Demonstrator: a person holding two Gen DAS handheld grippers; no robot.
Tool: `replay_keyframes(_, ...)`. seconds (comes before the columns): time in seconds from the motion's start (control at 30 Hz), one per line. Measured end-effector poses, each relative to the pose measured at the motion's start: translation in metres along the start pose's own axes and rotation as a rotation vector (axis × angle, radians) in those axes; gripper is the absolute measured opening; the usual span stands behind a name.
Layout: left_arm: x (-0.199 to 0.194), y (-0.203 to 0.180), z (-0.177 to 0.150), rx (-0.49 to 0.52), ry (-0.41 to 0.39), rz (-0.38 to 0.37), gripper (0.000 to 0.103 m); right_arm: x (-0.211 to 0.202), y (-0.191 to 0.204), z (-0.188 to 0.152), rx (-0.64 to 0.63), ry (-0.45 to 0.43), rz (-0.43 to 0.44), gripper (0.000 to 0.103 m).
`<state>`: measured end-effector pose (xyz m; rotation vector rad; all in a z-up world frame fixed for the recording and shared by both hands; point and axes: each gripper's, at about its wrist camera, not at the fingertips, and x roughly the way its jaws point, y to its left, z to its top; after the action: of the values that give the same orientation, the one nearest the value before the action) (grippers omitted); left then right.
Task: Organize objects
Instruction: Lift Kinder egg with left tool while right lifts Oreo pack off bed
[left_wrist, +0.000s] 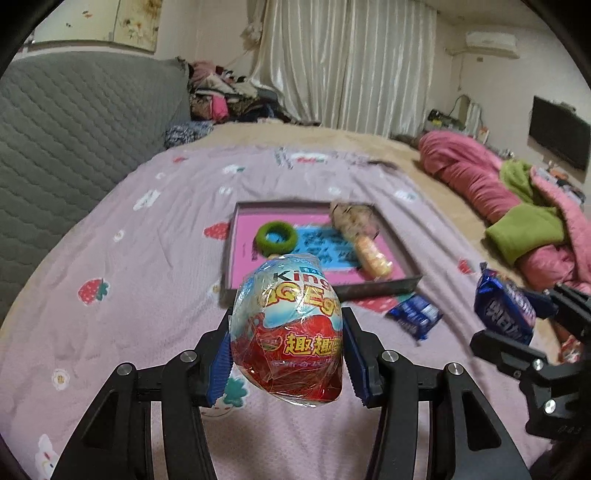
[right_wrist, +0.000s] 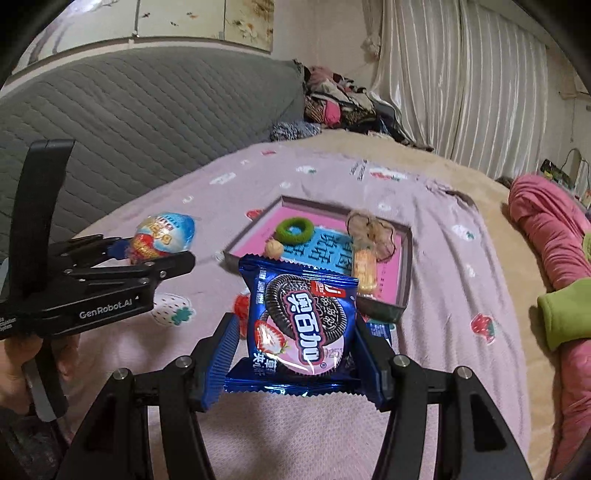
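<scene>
Clamped between the blue ribbed pads of the left gripper (left_wrist: 286, 354), a foil-wrapped chocolate egg (left_wrist: 288, 332) is held clear of the bedspread, its red-and-blue wrapper facing the camera. The jaws are closed against both sides of the egg. In the right wrist view the same gripper (right_wrist: 125, 254) is seen from the side, carried by a hand (right_wrist: 22, 365) at the frame's lower left.

The right gripper (right_wrist: 295, 354) is clamped on a blue cookie packet (right_wrist: 299, 325), printed with a dark sandwich cookie and a strawberry; the packet is held upright between the pads, above the cloth. From the left wrist view that packet (left_wrist: 504, 310) is seen at the far right.

Beyond both grippers, a shallow grey tray (left_wrist: 402, 286) with a pink floor is laid on the pink strawberry-print bedspread (left_wrist: 129, 258). Within the tray are listed:
- a green ring (left_wrist: 275, 238), toward the left side;
- a small round nut-coloured item (right_wrist: 273, 248), just beside the ring;
- a wrapped yellowish roll (left_wrist: 373, 256) topped by a pale tangled tuft, toward the right side.

A second blue packet (left_wrist: 413, 314) is lying on the bedspread just outside the tray's near right corner. A small red item (right_wrist: 242, 306) is partly hidden behind the held packet; what it is cannot be told.

A grey quilted headboard (left_wrist: 74, 122) is seen at left, pink and green bedding (left_wrist: 517, 214) at right.
</scene>
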<state>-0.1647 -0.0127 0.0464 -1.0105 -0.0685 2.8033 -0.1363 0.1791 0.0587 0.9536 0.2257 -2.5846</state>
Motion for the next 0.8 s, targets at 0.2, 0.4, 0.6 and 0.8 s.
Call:
replay_keyframes(0.2,-0.021,-0.007,0.01,0.008,-0.039,-0.017,0.054,-0.021,-0.004,0.007,0.006,-0.049,-0.017,0.06)
replay_keyframes(0.4,-0.034,-0.011,0.014,0.015,-0.068,-0.006,0.054,-0.033,-0.009,0.015,0.018,-0.084,-0.019,0.06)
replay_keyframes(0.6,-0.044,-0.013,0.017,0.024,-0.095,0.004,0.054,-0.042,-0.008,0.022,0.02,-0.113,-0.027,0.06)
replay_keyframes(0.8,-0.054,-0.013,0.02,0.023,-0.124,0.002,0.054,-0.049,-0.01,0.034,0.011,-0.152,-0.028,0.06)
